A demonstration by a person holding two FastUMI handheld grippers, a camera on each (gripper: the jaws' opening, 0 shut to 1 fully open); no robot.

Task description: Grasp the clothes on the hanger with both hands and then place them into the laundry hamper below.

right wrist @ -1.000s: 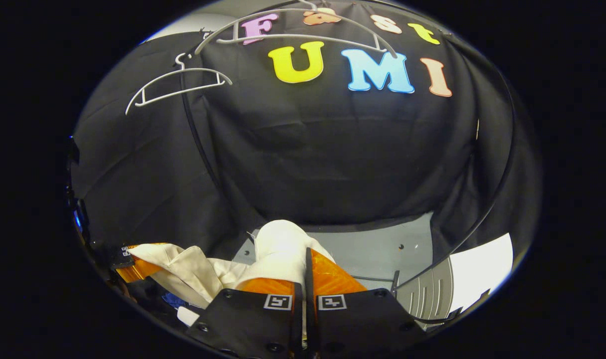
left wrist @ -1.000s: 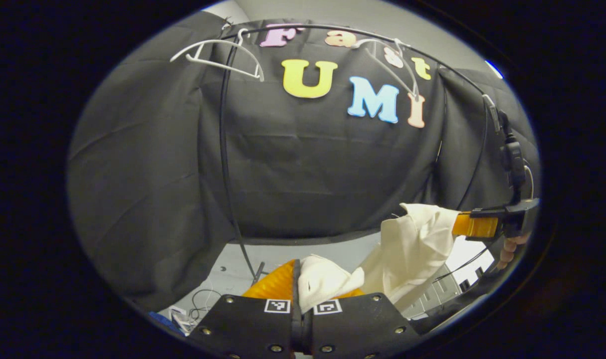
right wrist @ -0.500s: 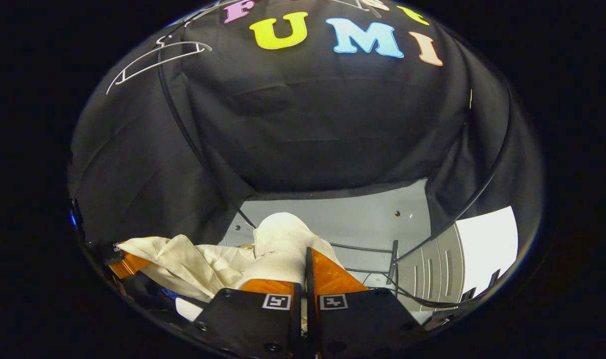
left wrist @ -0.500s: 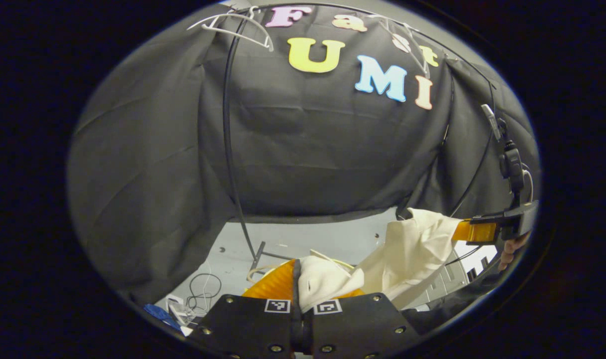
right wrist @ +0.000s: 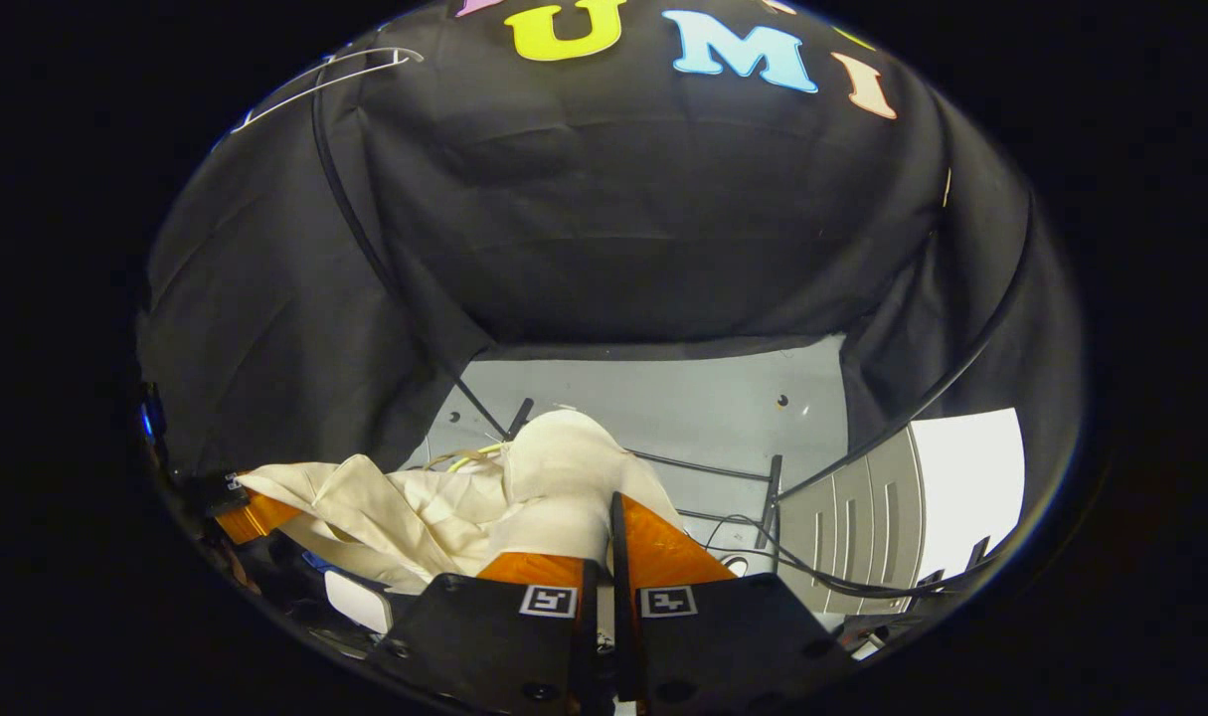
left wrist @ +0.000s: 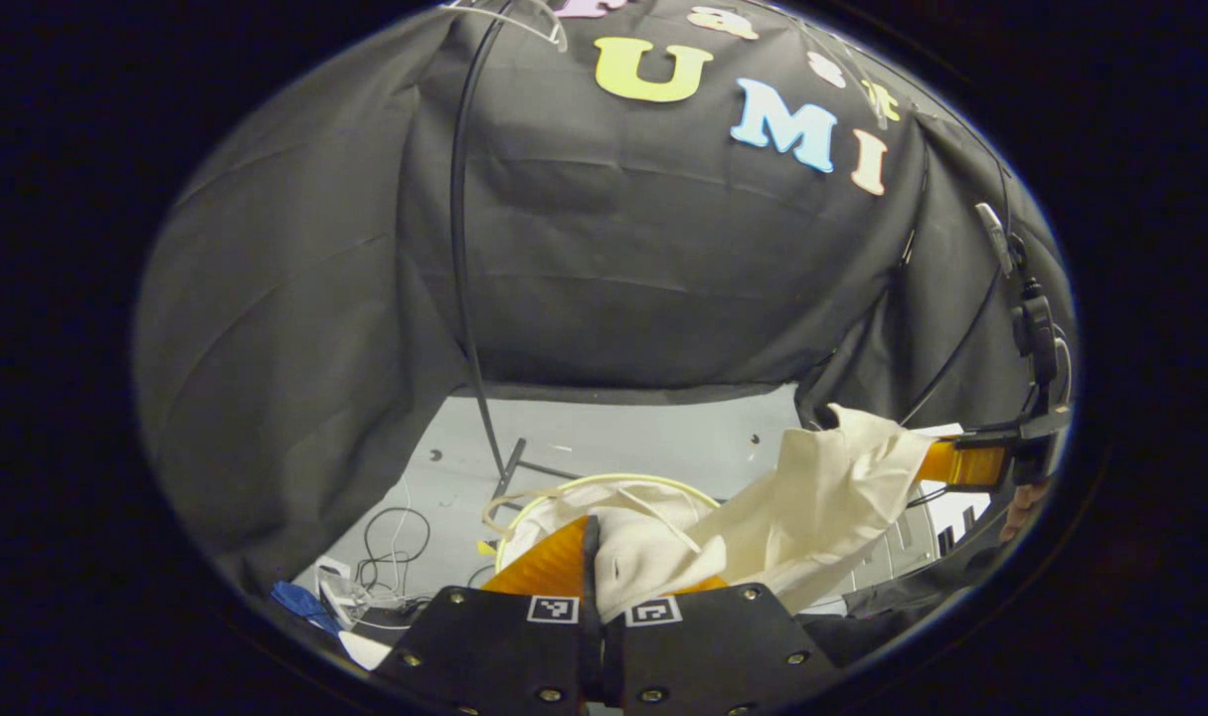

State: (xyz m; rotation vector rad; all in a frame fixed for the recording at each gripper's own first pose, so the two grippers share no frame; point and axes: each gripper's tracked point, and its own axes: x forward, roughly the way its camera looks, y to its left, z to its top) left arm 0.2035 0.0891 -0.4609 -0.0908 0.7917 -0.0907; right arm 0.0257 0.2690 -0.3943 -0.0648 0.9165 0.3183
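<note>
Since a second ago we have lowered both grippers: the hamper (left wrist: 604,484) rim now shows at 6 o'clock. Our left gripper (left wrist: 592,557) and right gripper (right wrist: 611,532) each pinch the cream garment (left wrist: 822,497), stretched between them above the hamper toward 3 o'clock.

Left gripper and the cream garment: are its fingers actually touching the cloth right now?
Touching. In the left gripper view, the left gripper is closed with a fold of the cream garment pinched between its fingers, no gap visible.
</note>
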